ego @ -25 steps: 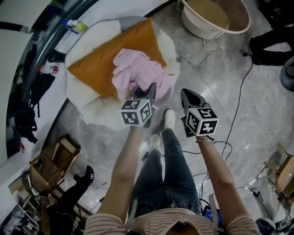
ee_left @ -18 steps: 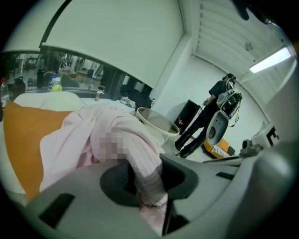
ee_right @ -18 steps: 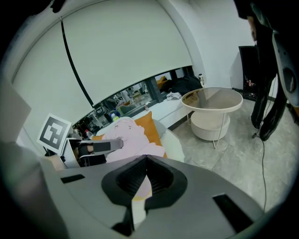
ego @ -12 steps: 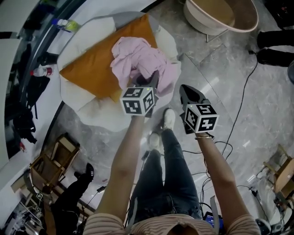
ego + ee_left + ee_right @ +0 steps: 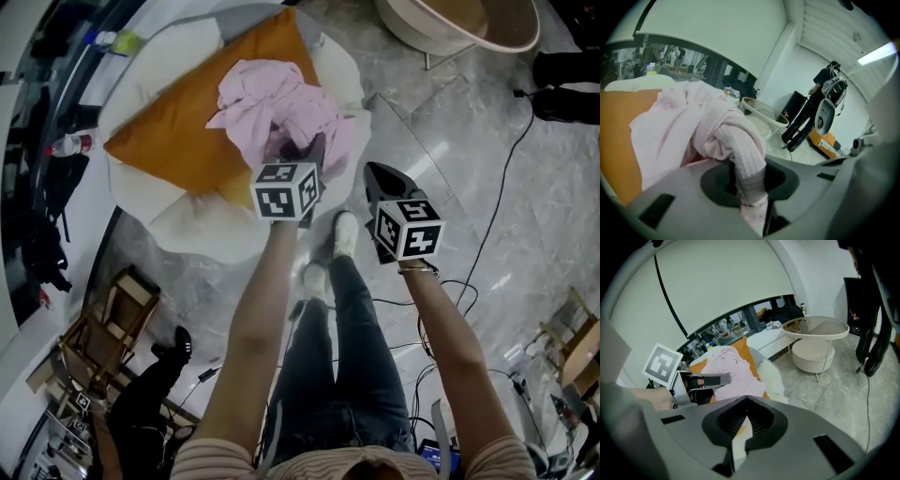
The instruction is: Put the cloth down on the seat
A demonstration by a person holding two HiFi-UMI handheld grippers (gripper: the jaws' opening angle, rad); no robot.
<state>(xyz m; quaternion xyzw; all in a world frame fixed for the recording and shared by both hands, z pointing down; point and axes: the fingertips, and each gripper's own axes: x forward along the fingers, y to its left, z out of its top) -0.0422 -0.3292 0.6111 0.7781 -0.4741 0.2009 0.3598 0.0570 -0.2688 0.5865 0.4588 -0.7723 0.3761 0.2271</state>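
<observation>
Over the seat (image 5: 202, 230), with its orange cushion (image 5: 173, 141), the pink cloth (image 5: 281, 103) hangs bunched from the left gripper (image 5: 302, 150), whose jaws are clamped on a ribbed fold of it. Most of the bundle looks to be resting on the cushion already, though I can't tell how much of its weight sits there. The right gripper (image 5: 378, 178) is off to the side by the seat's edge, jaws drawn together with nothing in them. I'd call this the lowering step, nearly finished. What's left is to let the pinched fold go and lift clear without dragging the cloth back off. The cushion looks soft and lies askew on the white padded seat. Around it are a glossy marble floor (image 5: 441, 131), a round side table (image 5: 450, 28), trailing cables (image 5: 492, 216) and a wooden chair (image 5: 103, 337).
</observation>
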